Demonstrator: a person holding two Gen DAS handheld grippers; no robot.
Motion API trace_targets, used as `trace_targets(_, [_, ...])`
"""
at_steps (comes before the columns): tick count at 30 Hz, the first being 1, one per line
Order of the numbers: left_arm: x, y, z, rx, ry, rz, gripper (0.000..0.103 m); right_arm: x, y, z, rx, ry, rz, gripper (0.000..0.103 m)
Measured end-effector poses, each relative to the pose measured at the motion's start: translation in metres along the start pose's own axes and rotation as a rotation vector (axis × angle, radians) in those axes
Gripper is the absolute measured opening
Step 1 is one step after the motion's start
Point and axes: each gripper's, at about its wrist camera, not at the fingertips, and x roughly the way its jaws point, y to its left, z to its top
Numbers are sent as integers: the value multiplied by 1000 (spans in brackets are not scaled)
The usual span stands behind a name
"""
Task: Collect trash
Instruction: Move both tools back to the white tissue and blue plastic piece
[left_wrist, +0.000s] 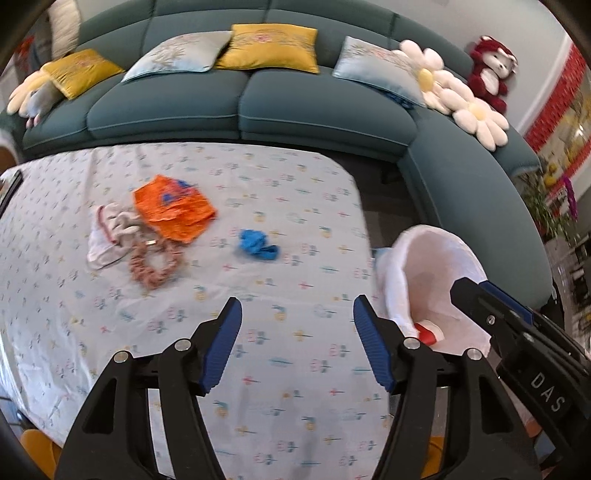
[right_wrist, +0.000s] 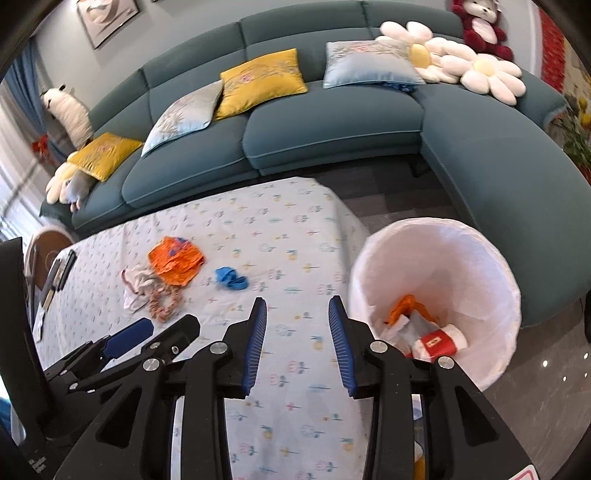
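Observation:
On the floral tablecloth lie a crumpled orange wrapper (left_wrist: 174, 208) (right_wrist: 176, 260), a crumpled blue scrap (left_wrist: 257, 244) (right_wrist: 230, 279), a white crumpled packet (left_wrist: 109, 236) (right_wrist: 136, 286) and a pink scrunchie (left_wrist: 155, 264) (right_wrist: 164, 301). A white-lined trash bin (right_wrist: 436, 258) (left_wrist: 432, 273) stands off the table's right edge with orange, white and red trash inside. My left gripper (left_wrist: 297, 317) is open and empty above the near table. My right gripper (right_wrist: 297, 328) is open and empty, just left of the bin. The right gripper's finger (left_wrist: 491, 306) shows by the bin in the left view.
A teal corner sofa (right_wrist: 332, 122) with yellow and pale cushions, flower pillows and a red plush toy curves behind and right of the table (right_wrist: 277, 406). Dark flat objects (right_wrist: 61, 273) lie at the table's far left. Grey floor (right_wrist: 546, 398) lies right of the bin.

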Motion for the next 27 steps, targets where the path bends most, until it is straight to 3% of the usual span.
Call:
trace_targets(10, [0,86,-1,-110,-11,66,65,33,57,-7,-79,51,10,36])
trace_targets(13, [5,113,0,-135,-13,99,73,50,69,-8,-91,75,7,40])
trace_targets(22, [44,196,19,-223,27,168,80,123,97,2,-108,151,-19,46])
trace_targets(27, [71,229,34,-271,52,163,85,165,106,10,-104,194,-41,46])
